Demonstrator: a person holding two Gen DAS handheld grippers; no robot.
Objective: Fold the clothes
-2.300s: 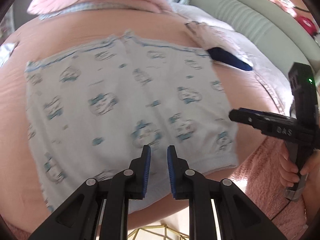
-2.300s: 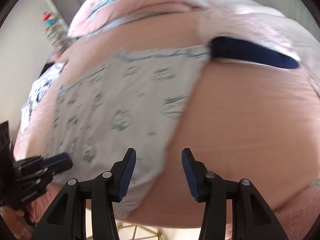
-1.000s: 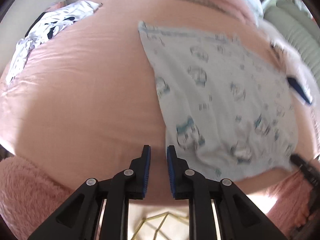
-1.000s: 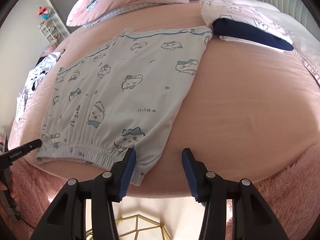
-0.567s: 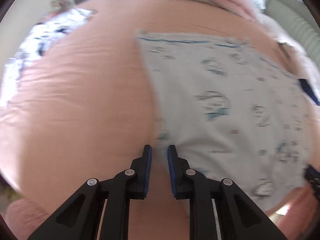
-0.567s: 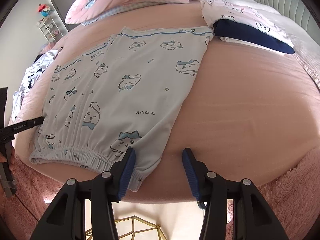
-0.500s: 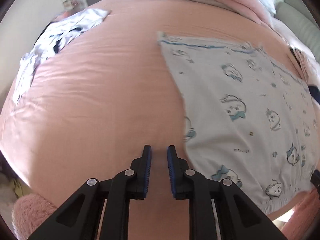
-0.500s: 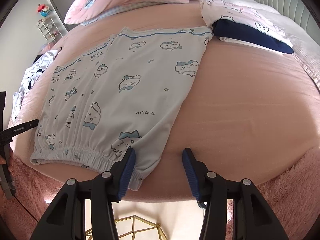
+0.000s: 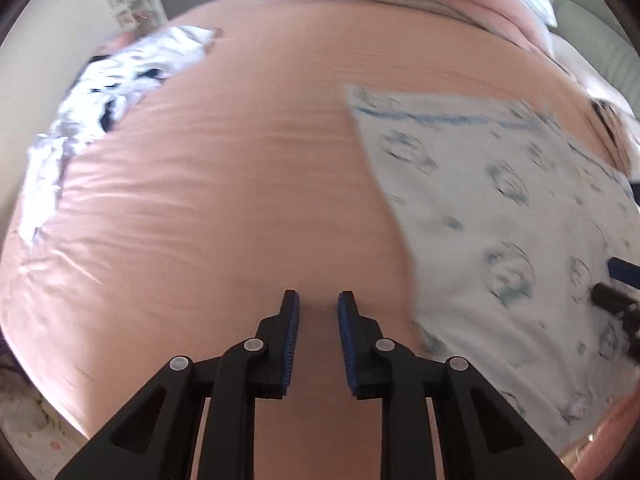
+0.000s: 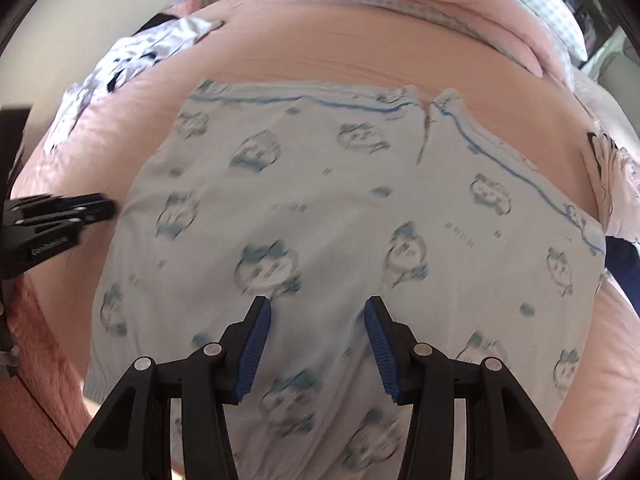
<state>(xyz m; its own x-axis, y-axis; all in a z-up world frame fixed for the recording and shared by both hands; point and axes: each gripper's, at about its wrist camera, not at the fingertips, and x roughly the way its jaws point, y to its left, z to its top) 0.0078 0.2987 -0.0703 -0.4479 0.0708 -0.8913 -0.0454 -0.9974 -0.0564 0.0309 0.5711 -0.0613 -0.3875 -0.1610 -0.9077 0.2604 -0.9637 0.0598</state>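
My left tongs (image 9: 318, 308) are opening over the pink bed (image 9: 220, 200), holding nothing; my right tongs (image 10: 318, 318) hang wide above the blue pajama shorts (image 10: 320, 208).

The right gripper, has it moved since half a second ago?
Yes. The right gripper moved leftward: it was at the shorts' right corner, now over their middle.

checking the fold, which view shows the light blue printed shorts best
The right wrist view: the light blue printed shorts fill it, blurred, both trimmed leg hems visible. The left wrist view catches only one side at its right edge, also blurred.
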